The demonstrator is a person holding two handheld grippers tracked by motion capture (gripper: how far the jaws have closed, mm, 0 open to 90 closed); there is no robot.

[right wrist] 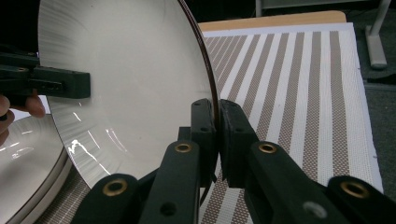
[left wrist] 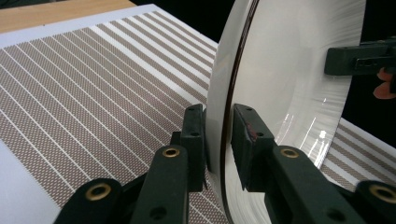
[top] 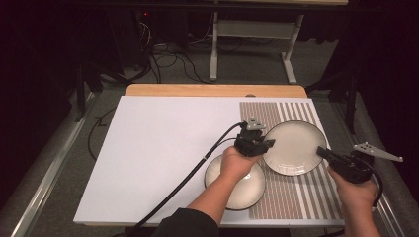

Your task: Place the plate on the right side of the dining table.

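A cream plate with a dark rim (top: 294, 147) is over the striped mat (top: 296, 200), gripped from both sides. My left gripper (top: 268, 143) is shut on its left rim; in the left gripper view the jaws (left wrist: 218, 116) pinch the plate (left wrist: 289, 70) edge. My right gripper (top: 321, 152) is shut on the right rim, and its jaws (right wrist: 217, 112) clamp the plate (right wrist: 130, 70). A second, similar plate (top: 236, 185) lies flat under my left hand, and its edge (right wrist: 28, 154) sits below the held plate.
The white board (top: 158, 148) stretches to the left of the mat. A wooden table edge (top: 212, 90) runs along the back. Cables (top: 168, 59) and a metal frame (top: 249, 29) stand on the floor beyond.
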